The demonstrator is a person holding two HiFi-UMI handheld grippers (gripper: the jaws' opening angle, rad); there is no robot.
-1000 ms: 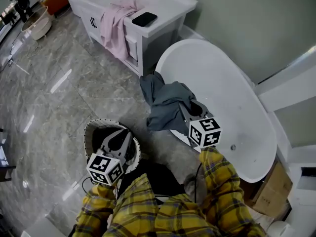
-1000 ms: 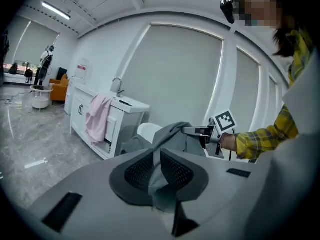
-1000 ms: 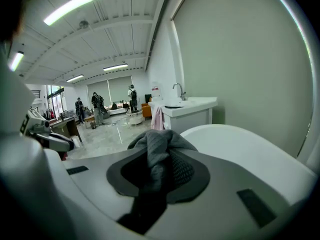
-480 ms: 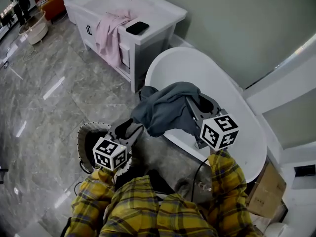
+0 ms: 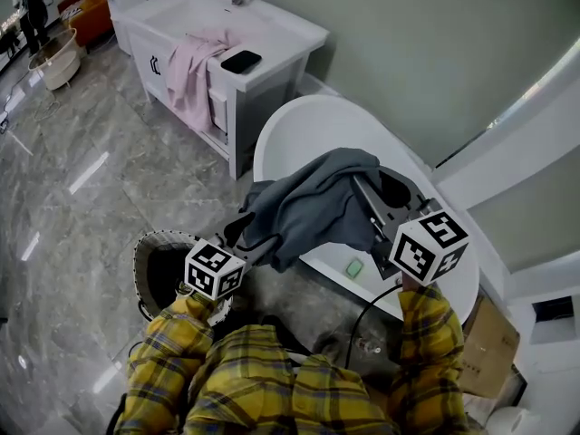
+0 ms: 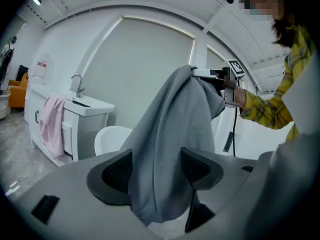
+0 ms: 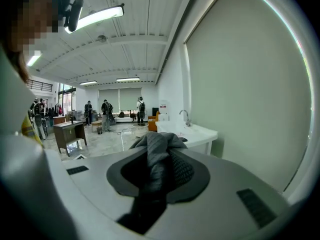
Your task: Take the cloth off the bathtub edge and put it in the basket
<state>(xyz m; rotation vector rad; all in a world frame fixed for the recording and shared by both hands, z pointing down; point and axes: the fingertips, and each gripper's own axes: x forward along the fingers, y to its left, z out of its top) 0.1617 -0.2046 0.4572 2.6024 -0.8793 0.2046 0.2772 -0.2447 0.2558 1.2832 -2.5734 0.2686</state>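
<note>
Since a second ago, grey cloth point(image 5: 313, 205) has lifted clear of the bathtub point(image 5: 304, 120) rim; it now hangs in the air over the tub's near edge. Right gripper point(image 5: 362, 188), at cloth's 3 o'clock, is clenched on its top fold. Left gripper point(image 5: 246, 234), at 8 o'clock: jaws just been opening, released, cloth draped loosely between them. Basket point(image 5: 145, 261) on floor, farther out at 8 o'clock.

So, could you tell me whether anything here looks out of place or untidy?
A pink cloth hangs crumpled over the front edge of the white vanity, beside a dark phone. A small green object lies on the bathtub near its close rim; I cannot tell what it is.
</note>
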